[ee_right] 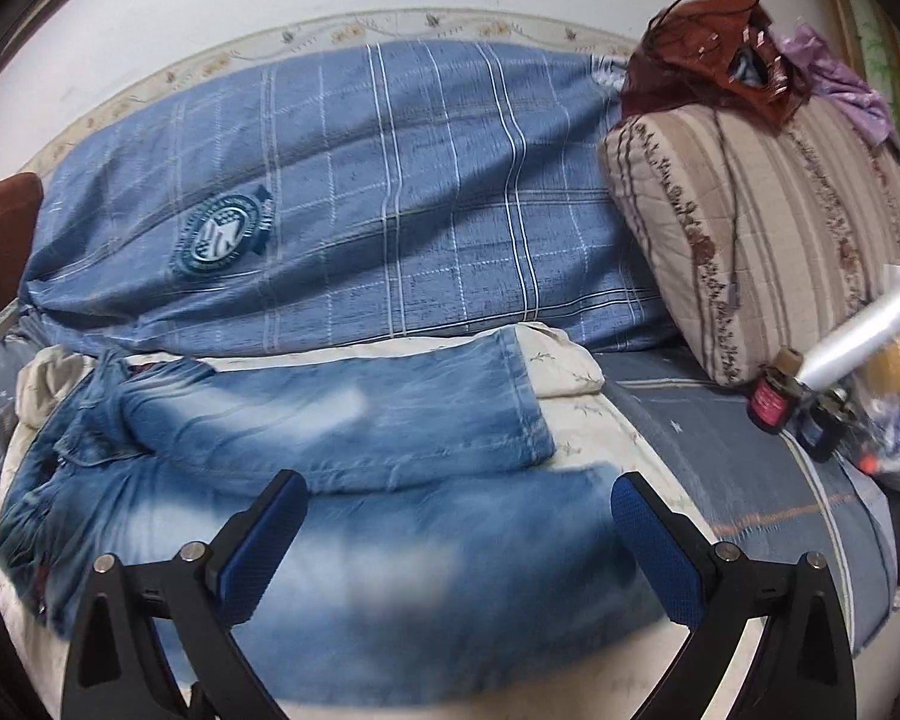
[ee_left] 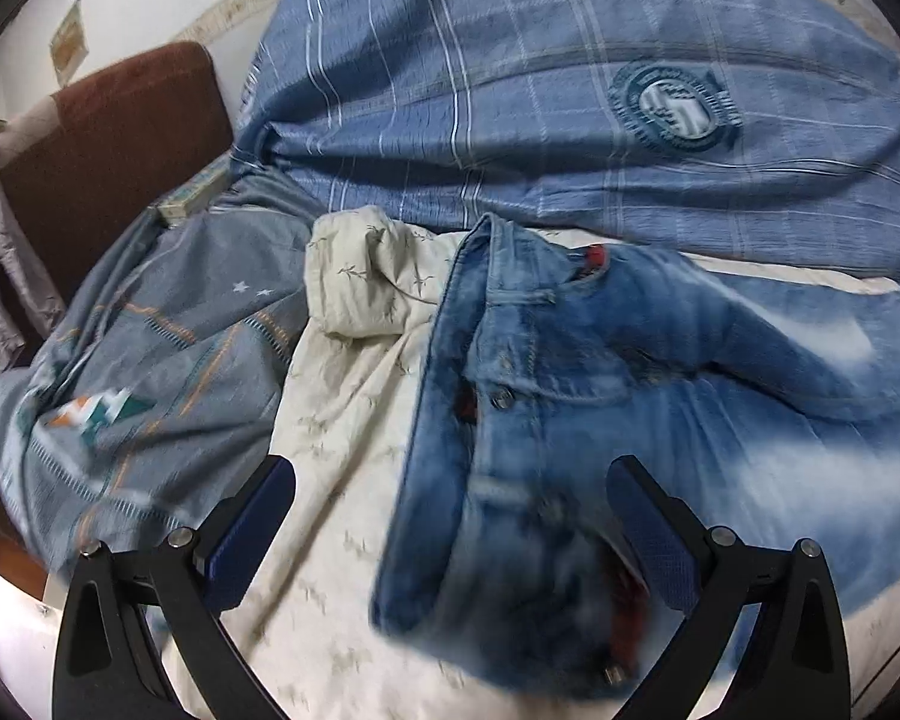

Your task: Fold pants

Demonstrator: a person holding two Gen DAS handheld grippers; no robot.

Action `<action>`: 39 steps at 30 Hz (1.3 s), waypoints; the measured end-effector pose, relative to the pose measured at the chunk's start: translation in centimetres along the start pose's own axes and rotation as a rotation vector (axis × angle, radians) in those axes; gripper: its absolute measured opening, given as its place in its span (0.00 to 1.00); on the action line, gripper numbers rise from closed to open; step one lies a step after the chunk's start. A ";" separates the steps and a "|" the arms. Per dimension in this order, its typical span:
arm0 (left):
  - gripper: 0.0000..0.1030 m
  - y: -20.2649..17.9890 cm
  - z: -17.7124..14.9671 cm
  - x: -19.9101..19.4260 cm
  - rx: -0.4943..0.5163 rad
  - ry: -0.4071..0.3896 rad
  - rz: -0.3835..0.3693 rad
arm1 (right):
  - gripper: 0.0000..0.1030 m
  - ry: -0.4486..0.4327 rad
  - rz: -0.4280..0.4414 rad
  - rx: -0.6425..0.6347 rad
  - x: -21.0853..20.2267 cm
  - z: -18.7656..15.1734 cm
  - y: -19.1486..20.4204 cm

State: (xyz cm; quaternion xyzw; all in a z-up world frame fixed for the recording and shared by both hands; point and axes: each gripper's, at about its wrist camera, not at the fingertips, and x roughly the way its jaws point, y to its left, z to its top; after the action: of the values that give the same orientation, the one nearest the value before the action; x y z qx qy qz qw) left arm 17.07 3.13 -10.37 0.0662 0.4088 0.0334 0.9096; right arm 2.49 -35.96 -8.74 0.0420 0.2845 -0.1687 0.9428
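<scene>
Jeans [ee_right: 342,480] flat on cream sheet [ee_left: 342,480] (legs overlapping); my left gripper [ee_left: 450,516] and right gripper [ee_right: 456,516] spread wide, empty.

A large blue plaid pillow [ee_right: 342,192] with a round badge leans against the wall. Just beside it stands a beige striped cushion [ee_right: 768,228] bearing a brown bag [ee_right: 708,48]. A cream leaf-print sheet [ee_left: 342,420] covers the bed, beside a grey patterned quilt [ee_left: 150,384].
</scene>
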 end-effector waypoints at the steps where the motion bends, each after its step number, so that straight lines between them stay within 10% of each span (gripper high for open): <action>1: 1.00 0.3 0.7 1.0 0.000 0.016 0.004 | 0.99 0.008 -0.003 0.000 1.1 0.8 -0.4; 8: 1.00 2.1 9.0 8.9 -0.031 0.096 0.045 | 0.99 0.083 0.010 0.059 8.7 6.1 -2.8; 18: 0.99 -2.4 15.2 19.6 -0.138 0.189 -0.105 | 0.98 0.233 0.035 0.156 20.0 9.8 -6.8; 22: 0.64 -5.4 15.3 22.2 -0.083 0.234 -0.180 | 0.96 0.288 0.055 0.183 23.7 10.3 -7.0; 30: 0.22 -5.6 15.7 21.0 -0.092 0.172 -0.245 | 0.26 0.409 0.040 0.135 27.0 9.8 -5.1; 39: 0.20 0.4 16.0 6.6 -0.144 -0.058 -0.381 | 0.05 0.137 0.113 0.165 15.6 14.2 -6.8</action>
State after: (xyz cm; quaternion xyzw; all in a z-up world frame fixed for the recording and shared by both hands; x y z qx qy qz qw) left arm 33.39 2.77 -4.69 -0.0767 0.3843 -0.1122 0.9132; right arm 19.77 -49.46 -5.33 0.1470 0.3308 -0.1349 0.9224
